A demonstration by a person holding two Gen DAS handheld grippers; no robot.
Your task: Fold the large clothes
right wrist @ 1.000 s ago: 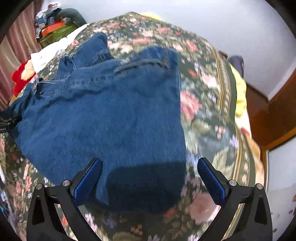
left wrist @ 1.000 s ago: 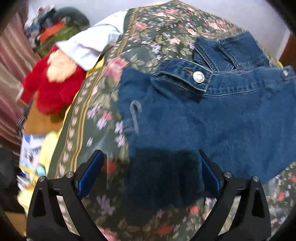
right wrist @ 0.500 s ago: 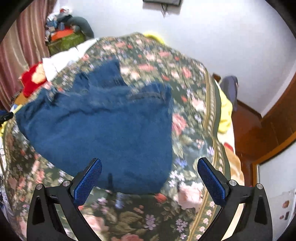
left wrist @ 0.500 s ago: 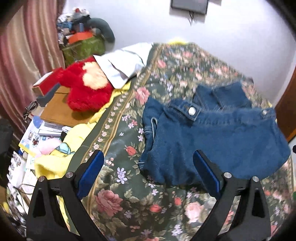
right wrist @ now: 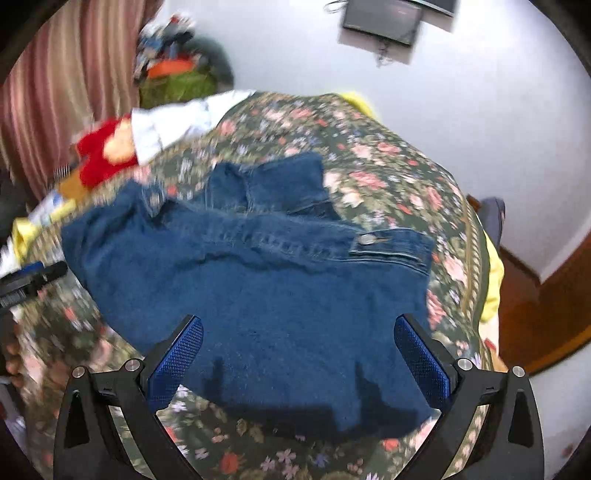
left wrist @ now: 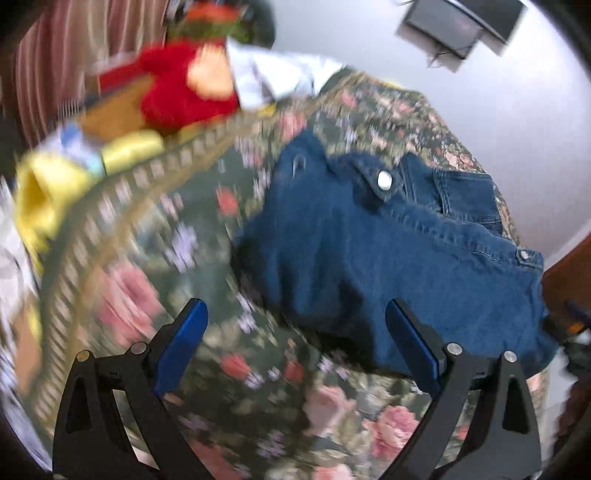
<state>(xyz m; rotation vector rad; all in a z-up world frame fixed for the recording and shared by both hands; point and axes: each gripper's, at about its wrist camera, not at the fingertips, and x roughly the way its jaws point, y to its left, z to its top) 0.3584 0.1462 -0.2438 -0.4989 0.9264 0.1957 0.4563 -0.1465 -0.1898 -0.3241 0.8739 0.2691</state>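
floral bedspread [right wrist: 399, 177] fills both views. compared with a second ago, when each camera sat low and close over the cloth, both now look from higher and farther back – more wall, a dark wall-mounted screen [right wrist: 384, 16] and the room's left side are in view. the left view is smeared with motion blur, so that gripper seems to be swinging as the frame is taken.

denim garment [right wrist: 280, 295] lies on the bedspread as a folded, roughly rectangular bundle – waistband and metal button [left wrist: 384, 180] on top toward the far side, broad plain panel toward the near side. it sits near the middle of the bed, its shape much as it was half a second ago; nothing is lifting it.

left gripper [left wrist: 295, 347]: blue pads spread wide, nothing between them, hovering over the near-left edge of the denim. right gripper [right wrist: 295, 354]: also spread wide and empty, above the near panel.

judgement: both have let go and backed off, which suggests a fold has just been laid down. either the bundle is done or one more halving follows – edges look uneven at near right.

off the bed at far left: red plush toy [left wrist: 184, 85], white cloth [right wrist: 173, 122], yellow fabric [left wrist: 44, 192].
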